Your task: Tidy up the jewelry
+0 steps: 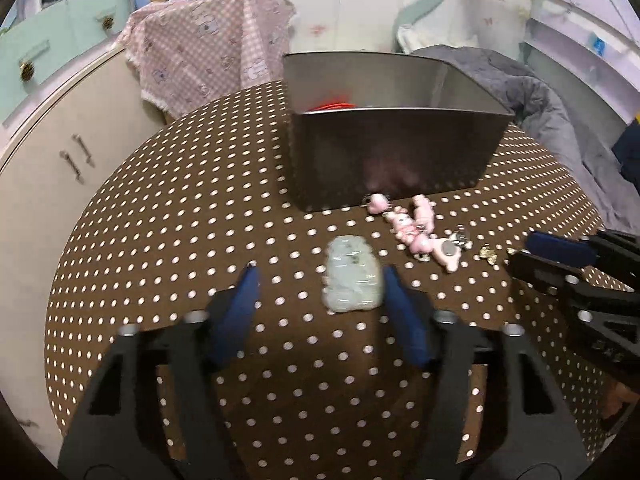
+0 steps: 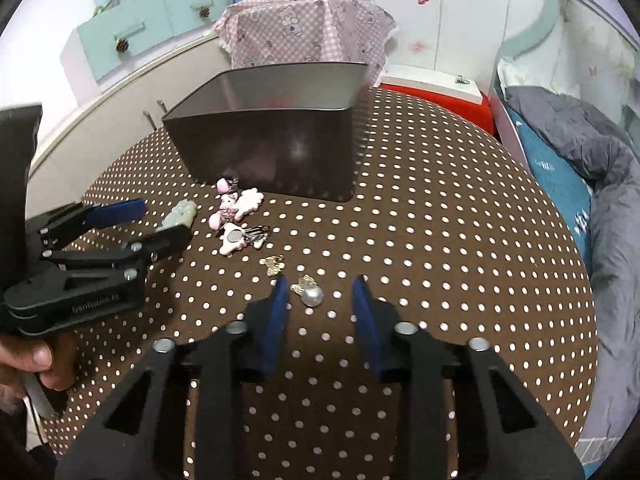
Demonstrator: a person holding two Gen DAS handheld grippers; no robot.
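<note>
The left tool (image 1: 320, 276) is spread, the pale green jade pendant (image 1: 353, 278) lying between its fingers, nearer the right one. Centre, then close gently. The right tool (image 2: 320, 288) brackets the pearl earring (image 2: 311, 294), released.

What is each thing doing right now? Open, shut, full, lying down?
Left gripper: open, around the pale green jade pendant, not gripping.
Right gripper: open, around the white pearl earring.
Dark metal box: open-topped, something red inside.
Pink charm pieces: lying loose on the brown polka-dot tablecloth.
</note>
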